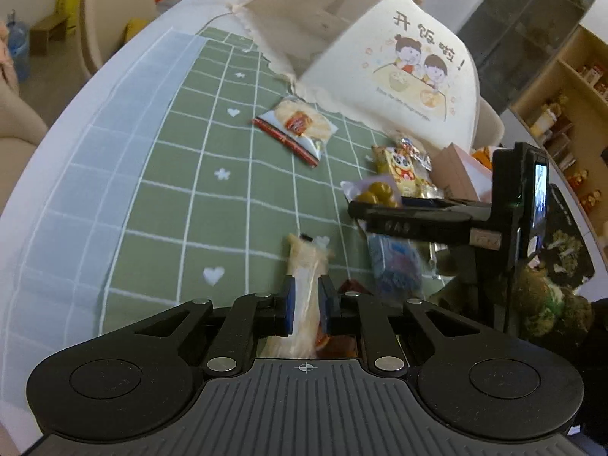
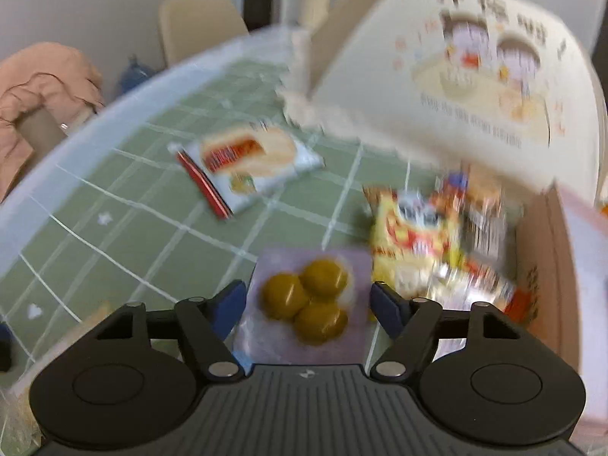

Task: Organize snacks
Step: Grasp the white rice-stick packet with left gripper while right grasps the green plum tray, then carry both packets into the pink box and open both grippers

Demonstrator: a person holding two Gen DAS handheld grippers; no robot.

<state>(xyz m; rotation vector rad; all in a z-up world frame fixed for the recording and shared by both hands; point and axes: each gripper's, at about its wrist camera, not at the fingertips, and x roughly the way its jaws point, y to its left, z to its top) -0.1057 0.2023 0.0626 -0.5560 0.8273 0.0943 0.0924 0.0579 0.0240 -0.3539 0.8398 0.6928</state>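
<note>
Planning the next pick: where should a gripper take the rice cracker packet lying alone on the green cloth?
Grip the rice cracker packet across its short width, coming from above. It lies flat on the tablecloth, apart from other snacks, its edges unobstructed.

My left gripper (image 1: 306, 304) was pinched shut, its two blue pads pressed on something pale held between them. My right gripper (image 2: 307, 300) was held wide, its blue pads (image 2: 231, 302) far apart and touching nothing. From the left camera, my right gripper (image 1: 418, 216) reached across sideways, off to the right.
</note>
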